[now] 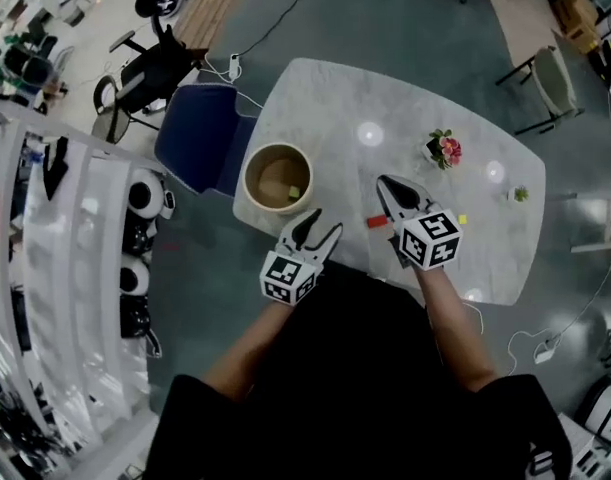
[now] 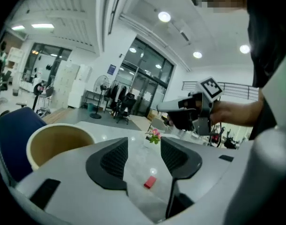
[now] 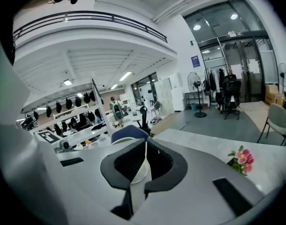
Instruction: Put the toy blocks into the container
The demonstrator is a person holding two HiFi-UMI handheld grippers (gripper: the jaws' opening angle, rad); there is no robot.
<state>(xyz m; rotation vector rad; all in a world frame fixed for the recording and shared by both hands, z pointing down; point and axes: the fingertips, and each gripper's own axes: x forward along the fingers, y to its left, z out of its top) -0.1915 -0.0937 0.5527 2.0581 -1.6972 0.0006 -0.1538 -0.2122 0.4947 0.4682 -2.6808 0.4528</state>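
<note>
A round tan container (image 1: 253, 165) stands at the table's near left edge with a yellow-green block (image 1: 294, 192) inside. A red block (image 1: 377, 221) lies on the white marble table (image 1: 325, 98), between the two grippers. A small yellow block (image 1: 462, 218) sits just right of the right gripper's marker cube. My left gripper (image 1: 322, 224) is open and empty beside the container; in its own view the left gripper (image 2: 143, 144) has the red block (image 2: 150, 182) on the table beyond the jaws and the container (image 2: 54, 144) at left. My right gripper (image 1: 382, 180) (image 3: 145, 142) hovers shut with nothing visible between the jaws.
A small pot of pink flowers (image 1: 444, 148) stands on the table's far right, and a tiny green plant (image 1: 519, 194) is near its right edge. A blue chair (image 1: 200, 133) is pushed up behind the container. White shelving (image 1: 55, 268) lines the left.
</note>
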